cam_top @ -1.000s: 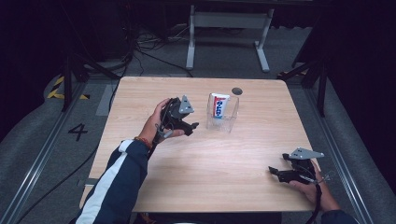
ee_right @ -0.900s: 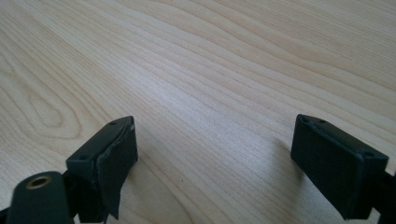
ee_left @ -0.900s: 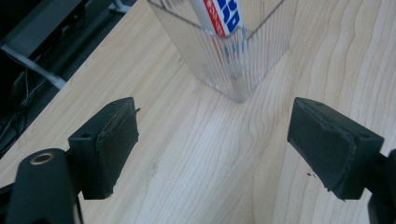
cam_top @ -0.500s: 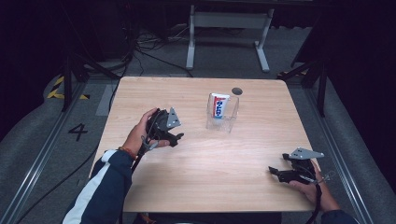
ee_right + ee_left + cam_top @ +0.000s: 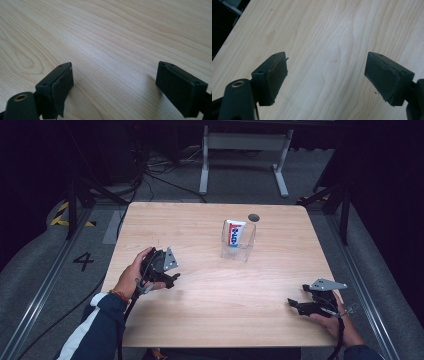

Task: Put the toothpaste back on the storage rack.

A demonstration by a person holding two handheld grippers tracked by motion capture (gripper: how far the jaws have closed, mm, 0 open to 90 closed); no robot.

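Gripper on my left (image 5: 167,279), released and empty, sits at eight o'clock from the clear plastic cup (image 5: 238,242) holding a white toothpaste tube (image 5: 233,232); a careless swing could topple it.

left gripper (image 5: 172,279) (empty) drawn back from cup (image 5: 238,241)

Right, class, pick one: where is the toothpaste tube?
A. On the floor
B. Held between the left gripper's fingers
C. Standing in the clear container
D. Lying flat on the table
C: the toothpaste tube stands upright inside the clear container on the table, apart from both grippers.
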